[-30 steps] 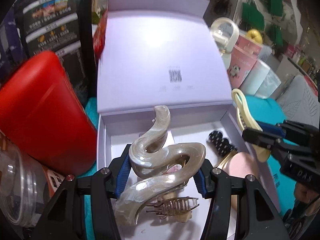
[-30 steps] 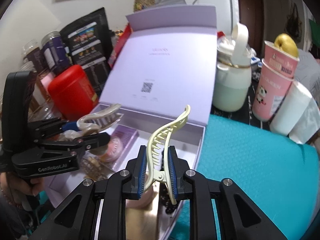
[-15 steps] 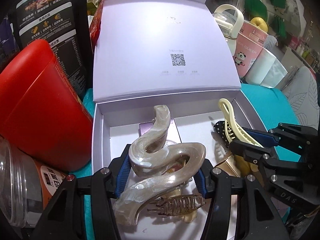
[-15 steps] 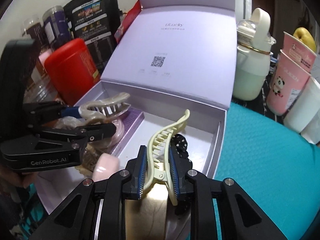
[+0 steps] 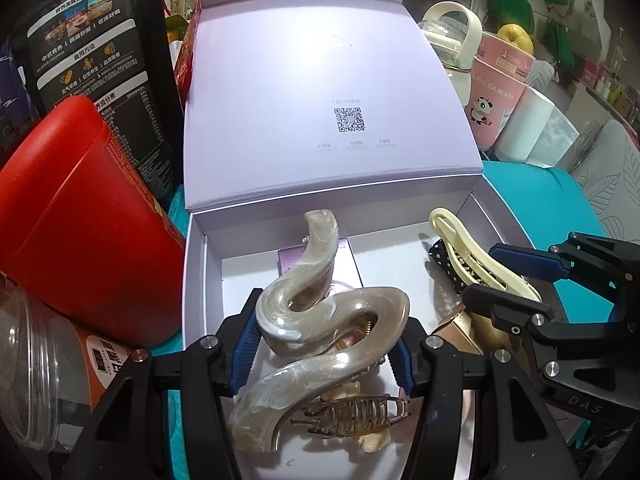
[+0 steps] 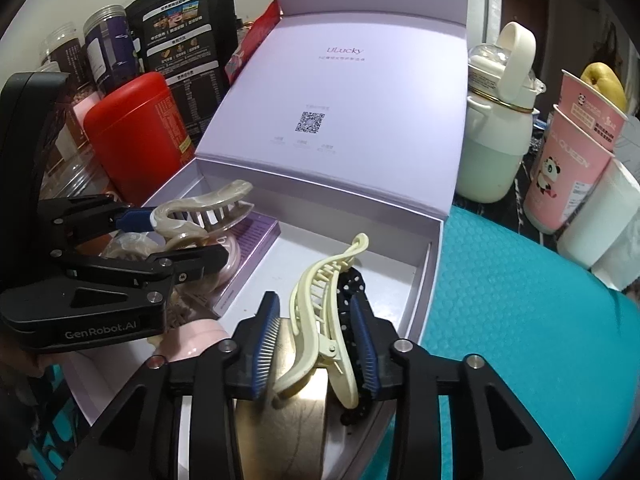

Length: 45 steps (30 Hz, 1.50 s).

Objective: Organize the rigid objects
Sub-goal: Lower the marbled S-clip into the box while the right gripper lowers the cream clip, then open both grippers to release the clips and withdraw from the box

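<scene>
Right gripper [image 6: 316, 350] opening, pads off cream clip [image 6: 320, 312], now lowered into box [image 6: 420, 280] at its right side. Left gripper [image 5: 326, 346] clamped on pearl clip [image 5: 320, 312] over box middle; next to drop.

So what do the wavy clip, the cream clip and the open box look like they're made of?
Wavy clip: glossy pearly-beige plastic, probably acetate, going by its marbled swirls and highlights.
Cream clip: smooth pale-yellow plastic with moulded teeth and a satin sheen.
Open box: matte lilac rigid cardboard with folded edges and a printed code.
</scene>
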Tool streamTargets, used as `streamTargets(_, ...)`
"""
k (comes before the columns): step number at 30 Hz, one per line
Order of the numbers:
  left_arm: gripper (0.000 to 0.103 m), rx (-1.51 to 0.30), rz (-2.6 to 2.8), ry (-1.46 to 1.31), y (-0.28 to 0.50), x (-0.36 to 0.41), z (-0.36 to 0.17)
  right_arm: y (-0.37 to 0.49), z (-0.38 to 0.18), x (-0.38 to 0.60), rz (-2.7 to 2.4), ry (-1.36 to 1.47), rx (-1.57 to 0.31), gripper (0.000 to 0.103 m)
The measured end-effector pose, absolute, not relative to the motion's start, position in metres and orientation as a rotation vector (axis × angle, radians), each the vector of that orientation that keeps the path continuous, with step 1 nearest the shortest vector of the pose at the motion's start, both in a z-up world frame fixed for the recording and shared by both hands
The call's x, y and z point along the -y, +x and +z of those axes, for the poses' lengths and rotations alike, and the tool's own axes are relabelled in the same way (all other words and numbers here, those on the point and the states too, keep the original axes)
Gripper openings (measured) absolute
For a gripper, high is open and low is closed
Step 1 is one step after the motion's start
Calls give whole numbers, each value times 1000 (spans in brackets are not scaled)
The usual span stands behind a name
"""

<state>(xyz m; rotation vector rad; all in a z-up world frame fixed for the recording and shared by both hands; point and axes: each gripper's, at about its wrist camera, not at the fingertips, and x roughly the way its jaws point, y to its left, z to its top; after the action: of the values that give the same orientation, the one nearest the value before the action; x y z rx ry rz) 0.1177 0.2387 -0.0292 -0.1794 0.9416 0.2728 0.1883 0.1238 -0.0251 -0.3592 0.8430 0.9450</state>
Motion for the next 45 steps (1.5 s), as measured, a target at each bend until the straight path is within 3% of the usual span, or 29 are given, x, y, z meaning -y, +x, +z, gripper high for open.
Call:
streamTargets(3, 58, -941, 277, -186, 117, -239, -27, 188, -21, -122, 937, -354, -841, 37)
streamTargets(5, 78, -934, 291, -188, 116, -239, -24, 187, -18, -120, 933, -350, -838, 37)
streamTargets(7, 85, -914, 304, -189, 113, -241, -18, 185, -17, -120, 928, -346, -838, 37)
streamTargets(23, 85, -860, 350, -178, 85, -238, 13, 161, 11, -100, 899, -301, -803, 37)
streamTargets(26, 85, -845, 356, -179, 78, -237, 21, 154, 22, -96, 897, -289, -775, 46)
streamTargets(31, 85, -815, 358, -171, 64, -234, 37, 141, 40, -88, 879, -282, -734, 50)
streamTargets(33, 85, -803, 346, -176, 58, -232, 43, 135, 47, -84, 874, -276, -718, 65)
streamTargets(37, 85, -798, 317, -200, 46, -228, 54, 119, 62, -76, 846, -266, -688, 70)
streamTargets(39, 85, -793, 315, -200, 40, -224, 59, 115, 67, -71, 819, -259, -678, 81)
streamTargets(45, 87, -762, 341, -157, 21, -212, 74, 98, 79, -56, 779, -255, -651, 82)
